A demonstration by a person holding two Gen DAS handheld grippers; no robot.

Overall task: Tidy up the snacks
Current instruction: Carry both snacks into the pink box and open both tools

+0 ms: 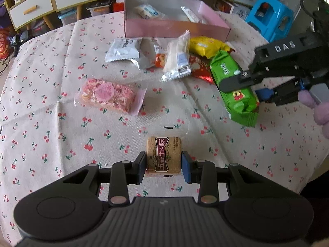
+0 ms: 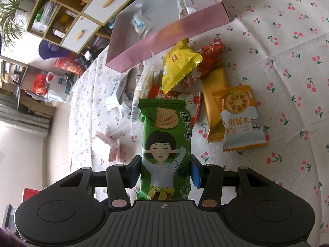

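My left gripper [image 1: 163, 167] is shut on a small square brown snack packet [image 1: 163, 154] just above the cherry-print tablecloth [image 1: 51, 123]. My right gripper [image 2: 165, 169] is shut on a long green snack pack [image 2: 165, 135]; the left wrist view shows that gripper [image 1: 242, 86] at the right, clamped on the green pack [image 1: 236, 90]. A pink box [image 1: 174, 28] at the far side holds a few wrapped snacks [image 1: 147, 11]. In front of it lies a heap of packets, among them a yellow one [image 2: 178, 65] and a red one [image 2: 209, 57].
A pink nougat bar [image 1: 109, 94] lies left of centre. A grey-white packet [image 1: 123, 50] and a clear one [image 1: 177, 58] sit near the box. An orange biscuit packet [image 2: 240, 117] lies at the right. A blue stool [image 1: 271, 16] and drawers [image 1: 30, 8] stand beyond the table.
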